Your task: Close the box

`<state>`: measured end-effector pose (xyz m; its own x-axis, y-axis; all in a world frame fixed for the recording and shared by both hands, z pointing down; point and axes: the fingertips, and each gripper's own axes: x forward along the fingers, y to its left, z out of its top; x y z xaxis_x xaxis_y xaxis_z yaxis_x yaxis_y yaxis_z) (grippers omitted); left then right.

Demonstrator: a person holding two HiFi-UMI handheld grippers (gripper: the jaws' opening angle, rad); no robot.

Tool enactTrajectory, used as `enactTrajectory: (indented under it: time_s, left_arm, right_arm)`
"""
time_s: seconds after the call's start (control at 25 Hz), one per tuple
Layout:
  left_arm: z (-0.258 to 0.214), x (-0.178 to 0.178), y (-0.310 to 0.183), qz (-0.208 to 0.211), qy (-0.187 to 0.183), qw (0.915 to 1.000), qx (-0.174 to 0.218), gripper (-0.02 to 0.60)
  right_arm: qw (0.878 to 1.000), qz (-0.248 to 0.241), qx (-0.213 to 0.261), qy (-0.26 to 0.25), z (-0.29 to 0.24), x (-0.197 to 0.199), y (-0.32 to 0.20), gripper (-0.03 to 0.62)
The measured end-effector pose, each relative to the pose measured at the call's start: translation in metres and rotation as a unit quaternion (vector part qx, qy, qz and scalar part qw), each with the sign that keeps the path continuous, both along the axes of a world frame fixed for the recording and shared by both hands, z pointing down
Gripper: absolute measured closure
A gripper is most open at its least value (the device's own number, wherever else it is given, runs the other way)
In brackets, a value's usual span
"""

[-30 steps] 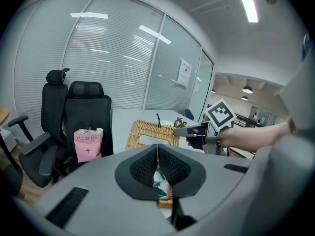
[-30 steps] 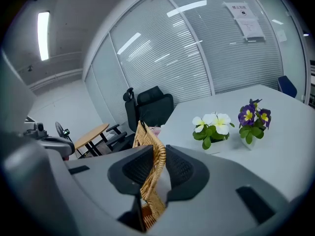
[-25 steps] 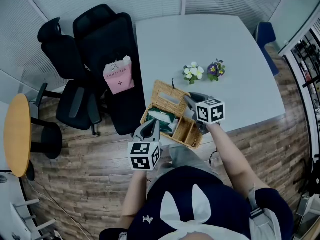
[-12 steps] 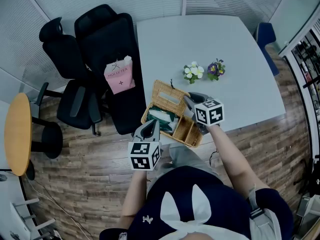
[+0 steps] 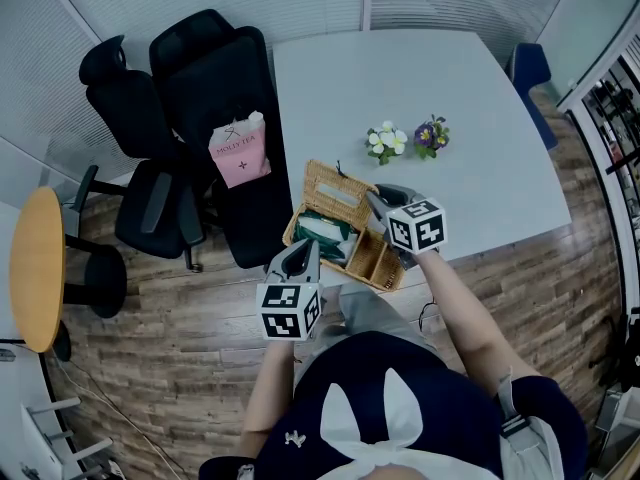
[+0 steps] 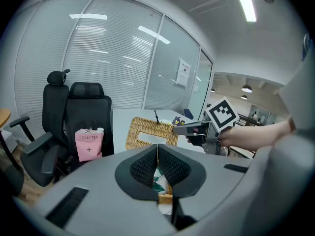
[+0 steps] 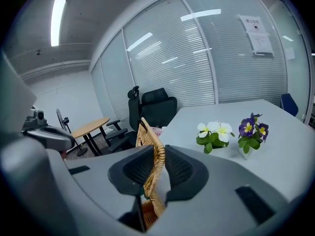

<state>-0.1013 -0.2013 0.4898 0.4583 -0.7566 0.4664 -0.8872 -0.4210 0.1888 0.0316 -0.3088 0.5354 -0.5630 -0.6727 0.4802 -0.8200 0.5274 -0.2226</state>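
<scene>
The box sits at the table's near corner with its lid tilted up. My right gripper pinches the lid's edge and has just tightened slightly. My left gripper is pressed together at the near rim, perhaps nipping it; I can't be sure. If I swing carelessly, the lid lands on that gripper, or the box slides off the edge. The flowers stand well clear.

On the table the box sits at the near edge, its lid standing along its far side, a flower pot and a second flower pot behind it, and a paper bag on the chair to the table's left.
</scene>
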Motion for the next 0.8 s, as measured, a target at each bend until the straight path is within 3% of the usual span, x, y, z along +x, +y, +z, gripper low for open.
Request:
enactTrajectory:
  time_s: [0.8]
  left_arm:
    - [0.001,0.003,0.022,-0.005,-0.003,1.0,0.001,0.558]
  right_arm:
    - [1.0,-0.017,0.022,0.005,-0.009,-0.01,0.02,0.533]
